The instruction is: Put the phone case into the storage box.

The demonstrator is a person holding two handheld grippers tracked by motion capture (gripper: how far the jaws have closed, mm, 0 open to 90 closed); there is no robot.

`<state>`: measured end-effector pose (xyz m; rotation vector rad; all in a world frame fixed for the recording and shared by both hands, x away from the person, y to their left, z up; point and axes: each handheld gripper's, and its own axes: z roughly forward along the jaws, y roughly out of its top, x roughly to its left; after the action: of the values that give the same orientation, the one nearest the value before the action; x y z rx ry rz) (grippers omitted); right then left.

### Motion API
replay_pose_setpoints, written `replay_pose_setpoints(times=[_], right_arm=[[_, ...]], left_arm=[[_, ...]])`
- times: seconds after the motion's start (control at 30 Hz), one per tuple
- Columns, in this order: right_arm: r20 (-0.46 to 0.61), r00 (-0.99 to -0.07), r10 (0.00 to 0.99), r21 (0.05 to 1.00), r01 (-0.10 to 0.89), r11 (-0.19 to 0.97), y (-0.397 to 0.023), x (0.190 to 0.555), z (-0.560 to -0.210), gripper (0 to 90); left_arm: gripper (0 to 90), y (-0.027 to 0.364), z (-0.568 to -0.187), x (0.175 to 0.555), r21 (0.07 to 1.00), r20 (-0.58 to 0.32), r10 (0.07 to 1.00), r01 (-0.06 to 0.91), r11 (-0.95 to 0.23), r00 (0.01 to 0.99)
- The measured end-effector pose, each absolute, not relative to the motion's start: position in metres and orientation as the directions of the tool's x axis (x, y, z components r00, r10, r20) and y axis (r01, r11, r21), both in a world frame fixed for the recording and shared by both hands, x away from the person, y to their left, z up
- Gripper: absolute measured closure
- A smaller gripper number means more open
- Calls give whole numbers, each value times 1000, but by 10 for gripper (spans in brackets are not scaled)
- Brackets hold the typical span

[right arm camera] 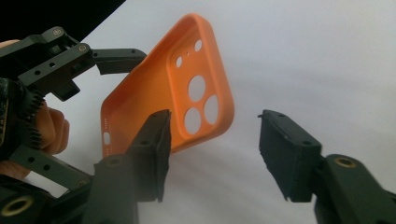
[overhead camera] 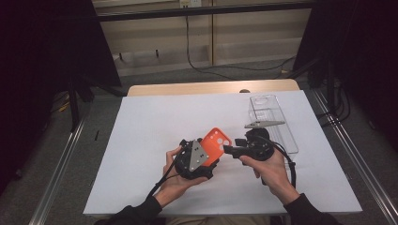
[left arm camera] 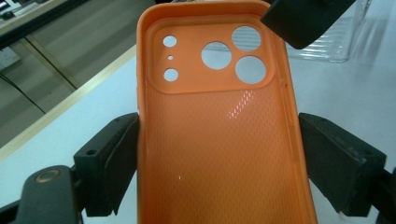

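Left tongs (overhead camera: 202, 157) clamp the long edges of an orange phone case (overhead camera: 215, 144), holding it tilted above the white desk (overhead camera: 141, 140). The case looks like soft rubber: rounded corners, dimpled inner face, round camera cutouts in a raised panel. Right tongs (right arm camera: 212, 149) stand open at its camera end, one jaw before a corner, pads not touching. Clear ribbed plastic tray (overhead camera: 281, 126) lies beyond.
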<state>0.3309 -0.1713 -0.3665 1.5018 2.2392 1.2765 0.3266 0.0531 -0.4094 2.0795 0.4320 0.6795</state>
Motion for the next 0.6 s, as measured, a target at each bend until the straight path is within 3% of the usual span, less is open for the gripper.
replay_pose_setpoints(times=[0.43, 0.6], right_arm=[[396, -448, 802, 654, 750, 96, -169, 344, -367, 659], [403, -440, 802, 637, 765, 100, -167, 345, -370, 678]], left_arm=[[160, 52, -409, 324, 824, 335, 526, 27, -566, 782], [159, 51, -410, 324, 815, 341, 518, 27, -578, 784]])
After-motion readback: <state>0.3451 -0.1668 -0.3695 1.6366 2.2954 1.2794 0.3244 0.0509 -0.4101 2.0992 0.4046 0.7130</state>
